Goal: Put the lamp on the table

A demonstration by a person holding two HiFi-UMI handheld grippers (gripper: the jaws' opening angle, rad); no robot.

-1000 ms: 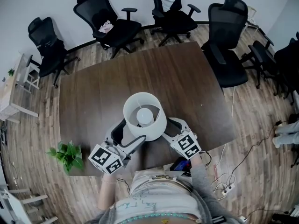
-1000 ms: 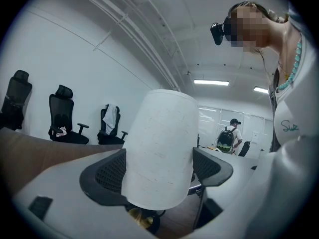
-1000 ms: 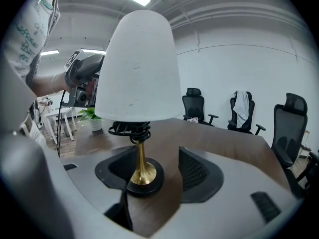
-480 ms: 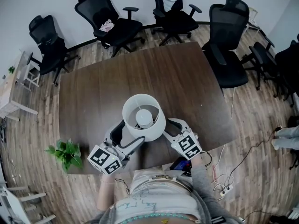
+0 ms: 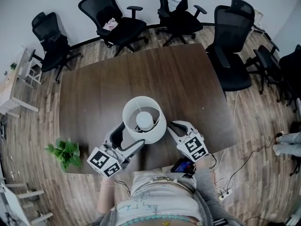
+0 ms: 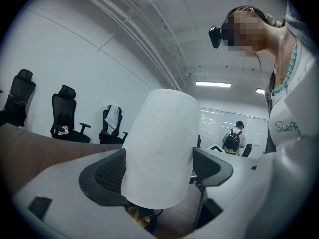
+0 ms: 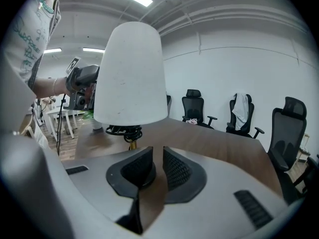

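The lamp has a white drum shade, a gold stem and a coiled black cord. It stands upright on the dark wooden table, near the front edge. My left gripper reaches in from the lower left. In the left gripper view the shade fills the gap between the two pads and touches both, so my left gripper is shut on it. My right gripper sits just right of the lamp, apart from it. In the right gripper view the lamp stands ahead of my right gripper, whose jaws are closing to a narrow gap on nothing.
Several black office chairs ring the far and right sides of the table. A potted plant sits by the front left corner. A dark device lies at the front edge by the person's waist. Cables and a power strip lie on the floor at right.
The right gripper has drawn back a little to the right, away from the lamp. The lamp and left gripper have shifted only slightly.
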